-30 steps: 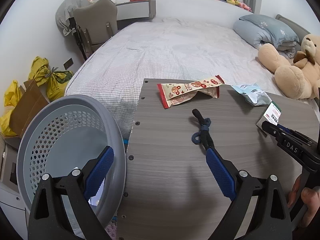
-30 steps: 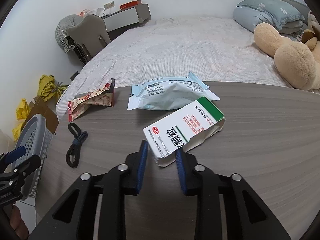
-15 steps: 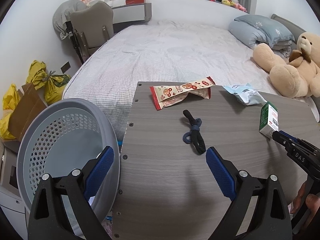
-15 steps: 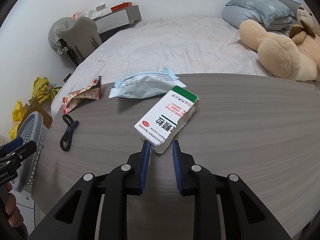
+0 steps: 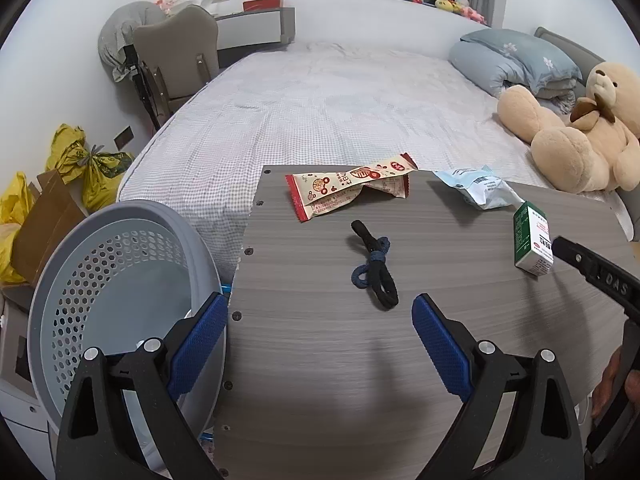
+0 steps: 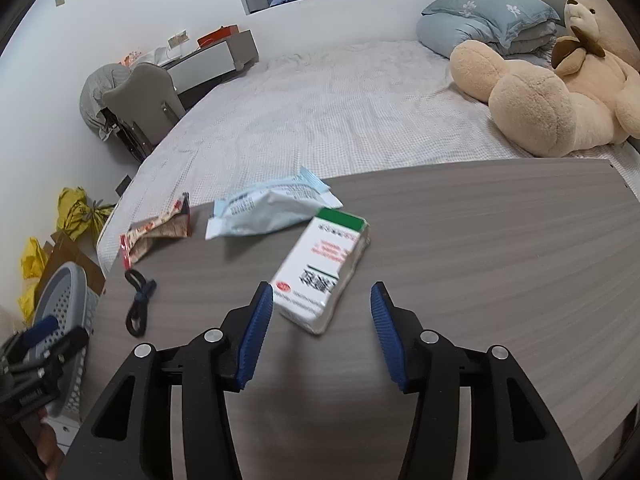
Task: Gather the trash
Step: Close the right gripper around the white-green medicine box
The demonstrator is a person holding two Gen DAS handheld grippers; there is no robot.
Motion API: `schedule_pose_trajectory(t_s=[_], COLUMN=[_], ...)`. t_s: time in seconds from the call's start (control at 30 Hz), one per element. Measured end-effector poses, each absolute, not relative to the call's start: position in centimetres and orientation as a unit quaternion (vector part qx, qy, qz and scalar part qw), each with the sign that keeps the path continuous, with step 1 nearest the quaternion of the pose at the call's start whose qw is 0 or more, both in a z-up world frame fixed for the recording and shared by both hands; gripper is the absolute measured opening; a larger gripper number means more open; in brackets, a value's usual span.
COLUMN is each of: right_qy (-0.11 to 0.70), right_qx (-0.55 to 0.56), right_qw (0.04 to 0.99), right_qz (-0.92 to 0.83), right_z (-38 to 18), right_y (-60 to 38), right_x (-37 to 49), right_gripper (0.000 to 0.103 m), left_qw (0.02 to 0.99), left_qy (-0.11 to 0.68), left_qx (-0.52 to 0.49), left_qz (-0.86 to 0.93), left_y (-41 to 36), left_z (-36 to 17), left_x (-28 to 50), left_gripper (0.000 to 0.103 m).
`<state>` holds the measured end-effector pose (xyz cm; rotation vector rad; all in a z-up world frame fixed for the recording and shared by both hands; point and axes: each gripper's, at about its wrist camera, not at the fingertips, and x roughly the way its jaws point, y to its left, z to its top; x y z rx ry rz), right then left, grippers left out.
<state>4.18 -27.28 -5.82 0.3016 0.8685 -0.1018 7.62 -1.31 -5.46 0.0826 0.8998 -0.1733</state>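
A white and green medicine box [image 6: 326,268] lies on the grey wood table [image 6: 500,248], its near end between the fingers of my open right gripper [image 6: 322,304]; the jaws do not touch it. It also shows in the left wrist view [image 5: 532,240]. A light blue pouch [image 6: 268,210], a red and cream snack wrapper [image 5: 348,190] and a black hair tie [image 5: 374,268] lie on the table. My left gripper [image 5: 320,328] is open and empty over the table's left edge, beside the grey perforated basket [image 5: 80,280].
A bed [image 5: 340,104] lies behind the table, with a large teddy bear [image 6: 552,92] and blue pillows on its right. A chair [image 5: 176,60], yellow bags [image 5: 88,160] and cardboard stand by the left wall.
My right gripper has opened and let go of the medicine box, which now lies flat on the table. My left gripper has drawn back from the hair tie.
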Motion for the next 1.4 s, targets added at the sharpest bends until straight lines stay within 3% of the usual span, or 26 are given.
schedule_pose_trajectory(t_s=[0.17, 0.23, 0.67, 0.7, 0.77, 1.4], right_qy=[0.431, 0.436, 0.47, 0.468, 0.469, 0.43], right_qx=[0.146, 0.146, 0.141, 0.14, 0.137, 0.138], right_qw=[0.888, 0.885, 0.865, 0.866, 0.867, 0.892], right_qz=[-0.065, -0.081, -0.105, -0.102, -0.096, -0.014], right_z=[-6.1, -6.3, -8.4, -8.4, -8.5, -6.8], right_y=[-26.5, -26.4, -25.8, -25.8, -25.7, -25.3], right_x=[6.7, 7.5, 9.3, 9.2, 9.1, 4.5], right_gripper=[0.053, 0.06, 0.06, 0.058, 0.042, 0.036], left_qw=[0.897, 0.897, 0.895, 0.895, 0.895, 0.883], left_qy=[0.433, 0.434, 0.439, 0.439, 0.439, 0.459], left_qx=[0.034, 0.032, 0.027, 0.027, 0.027, 0.035], left_qz=[-0.081, -0.08, -0.079, -0.08, -0.08, -0.088], left_y=[-0.9, -0.7, 0.0, 0.0, 0.0, -3.2], left_z=[-5.4, -5.5, -5.7, -5.7, -5.8, -7.7], left_x=[7.8, 7.9, 8.2, 8.2, 8.2, 9.7], left_gripper=[0.092, 0.092, 0.092, 0.092, 0.092, 0.092])
